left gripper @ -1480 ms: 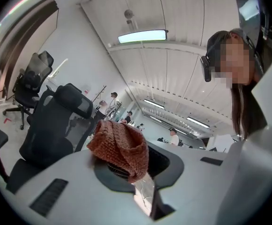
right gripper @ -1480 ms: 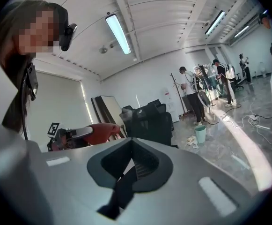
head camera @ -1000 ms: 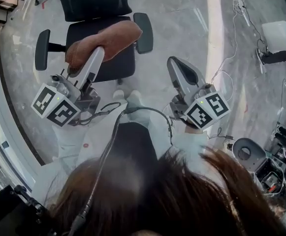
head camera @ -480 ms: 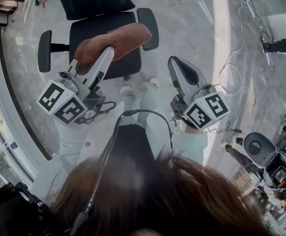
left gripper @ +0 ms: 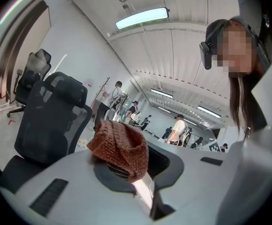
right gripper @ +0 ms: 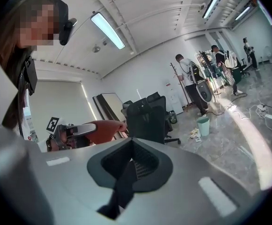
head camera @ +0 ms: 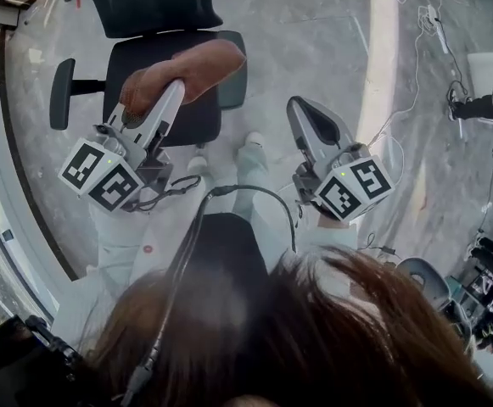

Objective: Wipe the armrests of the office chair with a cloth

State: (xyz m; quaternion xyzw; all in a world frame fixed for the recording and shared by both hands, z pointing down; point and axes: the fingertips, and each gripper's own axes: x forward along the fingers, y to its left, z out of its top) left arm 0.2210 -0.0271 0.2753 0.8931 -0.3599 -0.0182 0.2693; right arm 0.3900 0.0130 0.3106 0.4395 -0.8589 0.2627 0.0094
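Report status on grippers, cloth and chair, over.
Left gripper shut on cloth, over office chair seat. Right gripper shut, empty. Armrest beside cloth, nothing between.

Your left tool [head camera: 171,93] reaches forward, nearly level, its jaws clamped on the cloth [head camera: 191,68]; your right tool [head camera: 302,110] points the same way, well apart from it, jaws together with nothing between them.

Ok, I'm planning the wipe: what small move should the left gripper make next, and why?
Probably lower the left gripper until the cloth meets the nearer armrest: it grips the cloth, which seems to hang above the chair, touching no armrest.
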